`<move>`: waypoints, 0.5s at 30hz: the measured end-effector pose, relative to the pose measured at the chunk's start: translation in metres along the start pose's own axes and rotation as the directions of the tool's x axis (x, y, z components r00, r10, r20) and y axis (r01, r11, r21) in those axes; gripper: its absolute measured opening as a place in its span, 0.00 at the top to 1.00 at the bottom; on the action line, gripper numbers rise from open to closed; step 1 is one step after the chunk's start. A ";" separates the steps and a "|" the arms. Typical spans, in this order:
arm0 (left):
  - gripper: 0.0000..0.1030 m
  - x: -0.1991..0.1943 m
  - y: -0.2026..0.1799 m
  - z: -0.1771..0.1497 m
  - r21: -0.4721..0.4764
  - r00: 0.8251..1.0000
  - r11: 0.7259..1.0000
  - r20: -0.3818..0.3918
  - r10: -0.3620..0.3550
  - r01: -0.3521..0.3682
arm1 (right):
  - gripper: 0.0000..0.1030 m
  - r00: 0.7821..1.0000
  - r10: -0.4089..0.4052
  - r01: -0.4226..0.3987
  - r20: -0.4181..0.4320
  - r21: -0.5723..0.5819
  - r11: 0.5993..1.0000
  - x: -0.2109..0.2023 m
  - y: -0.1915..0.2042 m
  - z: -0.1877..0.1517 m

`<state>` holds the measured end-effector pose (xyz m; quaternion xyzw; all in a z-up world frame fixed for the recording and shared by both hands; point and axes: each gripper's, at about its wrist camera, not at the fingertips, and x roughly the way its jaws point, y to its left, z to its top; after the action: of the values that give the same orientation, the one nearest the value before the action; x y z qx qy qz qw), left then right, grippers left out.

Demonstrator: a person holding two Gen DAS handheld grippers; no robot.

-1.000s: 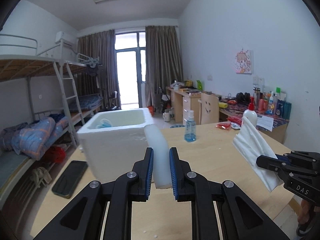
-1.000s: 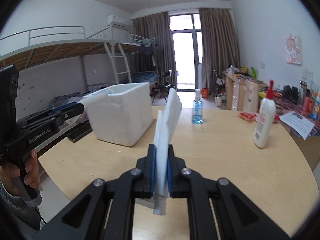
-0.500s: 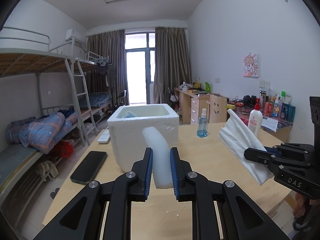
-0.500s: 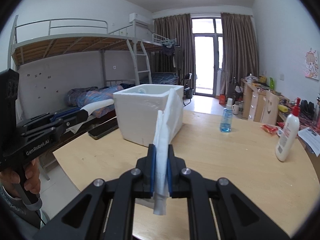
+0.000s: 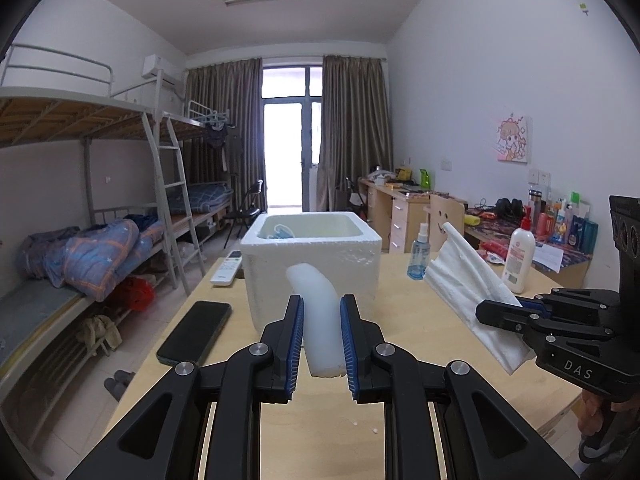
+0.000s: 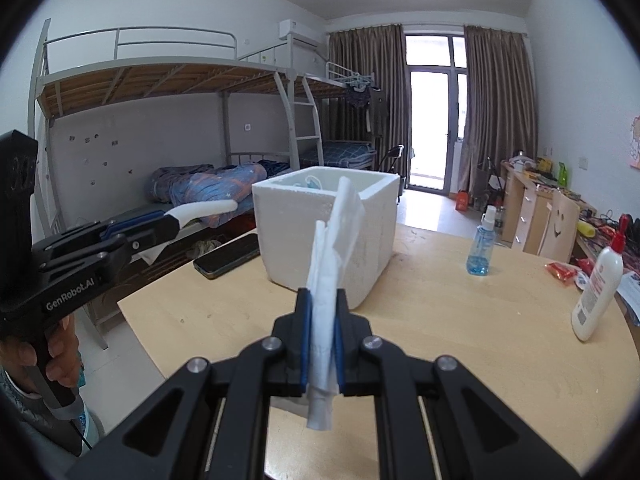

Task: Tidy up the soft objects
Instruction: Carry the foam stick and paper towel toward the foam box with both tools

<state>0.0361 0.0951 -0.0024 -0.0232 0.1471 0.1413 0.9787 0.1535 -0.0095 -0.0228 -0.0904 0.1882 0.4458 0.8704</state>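
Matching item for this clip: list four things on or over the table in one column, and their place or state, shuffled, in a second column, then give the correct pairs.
Things:
1. curved white foam piece
2. folded white tissue
3. black phone
4. blue spray bottle

States:
A. standing upright on the table, right of the foam box
B. clamped in the right gripper
C. lying flat, left of the foam box
D. clamped in the left gripper

Pairs: 1-D, 2-B, 3-C, 4-A

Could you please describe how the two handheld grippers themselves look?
Both are matte black linkage frames with silver pivot bolts and ribbed blue pads. The left gripper reads "GenRobot.AI" on its side; the right gripper reads "DAS". A grey sleeve covers the left wrist.
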 end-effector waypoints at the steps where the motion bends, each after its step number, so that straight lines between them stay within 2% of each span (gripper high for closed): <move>1: 0.81 0.001 0.000 0.002 -0.001 1.000 1.000 0.002 -0.002 0.002 | 0.88 1.000 0.002 -0.002 0.000 -0.003 1.000 0.001 0.000 0.002; 15: 0.81 0.011 0.010 0.028 -0.014 1.000 1.000 0.014 -0.019 0.019 | 0.88 1.000 -0.004 0.004 0.021 -0.011 1.000 0.014 -0.002 0.027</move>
<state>0.0509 0.1096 0.0209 -0.0303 0.1390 0.1333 0.9808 0.1699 0.0086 -0.0037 -0.0910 0.1763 0.4460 0.8728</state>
